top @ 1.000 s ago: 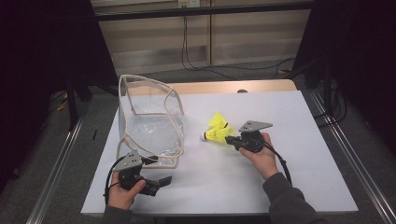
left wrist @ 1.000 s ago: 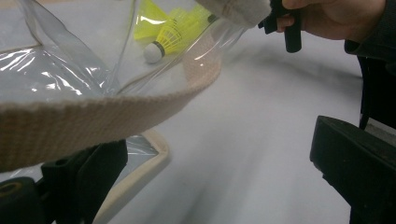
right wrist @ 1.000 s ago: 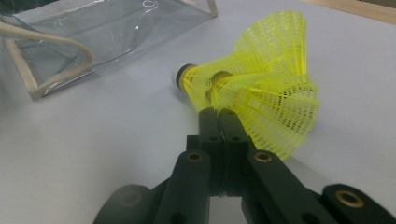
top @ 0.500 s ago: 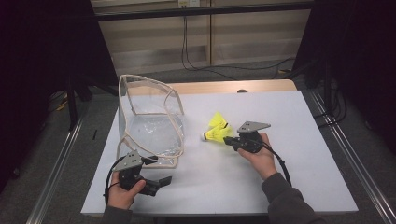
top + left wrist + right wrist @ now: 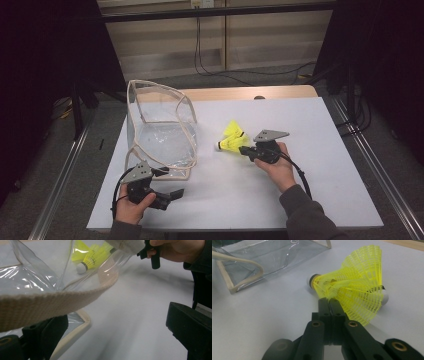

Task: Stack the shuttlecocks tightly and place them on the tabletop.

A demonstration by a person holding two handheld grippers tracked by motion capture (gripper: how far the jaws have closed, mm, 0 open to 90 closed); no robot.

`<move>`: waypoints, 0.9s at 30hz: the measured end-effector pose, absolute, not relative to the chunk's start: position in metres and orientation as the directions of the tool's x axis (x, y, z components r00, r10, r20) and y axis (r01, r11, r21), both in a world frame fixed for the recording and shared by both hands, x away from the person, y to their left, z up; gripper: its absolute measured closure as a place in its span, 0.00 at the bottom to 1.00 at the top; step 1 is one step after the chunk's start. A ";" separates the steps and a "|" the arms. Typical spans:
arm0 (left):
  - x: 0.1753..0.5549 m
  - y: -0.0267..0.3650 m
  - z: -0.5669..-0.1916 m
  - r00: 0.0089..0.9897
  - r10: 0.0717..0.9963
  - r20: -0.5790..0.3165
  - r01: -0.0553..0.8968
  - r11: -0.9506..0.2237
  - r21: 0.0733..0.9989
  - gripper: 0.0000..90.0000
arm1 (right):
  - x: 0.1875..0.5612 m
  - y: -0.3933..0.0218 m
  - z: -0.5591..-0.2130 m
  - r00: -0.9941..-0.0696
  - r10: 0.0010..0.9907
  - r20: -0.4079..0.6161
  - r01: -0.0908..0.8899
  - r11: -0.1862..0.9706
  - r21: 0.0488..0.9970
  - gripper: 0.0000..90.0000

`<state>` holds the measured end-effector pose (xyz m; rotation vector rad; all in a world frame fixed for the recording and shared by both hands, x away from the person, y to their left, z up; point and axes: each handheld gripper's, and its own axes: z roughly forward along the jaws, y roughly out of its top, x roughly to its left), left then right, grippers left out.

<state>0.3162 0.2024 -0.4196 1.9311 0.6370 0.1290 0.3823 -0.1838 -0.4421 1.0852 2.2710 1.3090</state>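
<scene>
Two yellow shuttlecocks (image 5: pixel 232 138) lie side by side on the white table, right of a clear plastic bag (image 5: pixel 161 131) with beige trim. My right gripper (image 5: pixel 246 149) is shut, its tips resting against the mesh skirt of the shuttlecocks (image 5: pixel 354 293); whether any mesh is pinched I cannot tell. In its own view the right gripper (image 5: pixel 328 301) has its jaws pressed flat together. My left gripper (image 5: pixel 169 183) lies open at the front left, just before the bag's front edge. In the left gripper view the jaws of the left gripper (image 5: pixel 117 340) stand wide apart, and the bag's beige strap (image 5: pixel 50 305) crosses above the left jaw.
The table top (image 5: pixel 310 130) is a white sheet with a wooden strip along its far edge. Cables run on the floor behind it, and metal rails flank both sides. Through the bag (image 5: pixel 30 280) I see the shuttlecocks (image 5: pixel 87 258) and the other hand's gripper (image 5: pixel 152 255).
</scene>
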 end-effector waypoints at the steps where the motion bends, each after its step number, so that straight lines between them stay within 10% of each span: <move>1: 0.316 0.202 -0.420 0.852 0.486 -0.192 0.373 -0.308 0.875 0.05 | 0.383 -0.184 -0.442 -0.670 0.735 0.104 0.459 0.299 0.837 1.00; 27: 0.316 0.202 -0.419 0.853 0.486 -0.191 0.372 -0.309 0.875 0.05 | 0.384 -0.183 -0.445 -0.659 0.748 0.085 0.462 0.314 0.829 0.91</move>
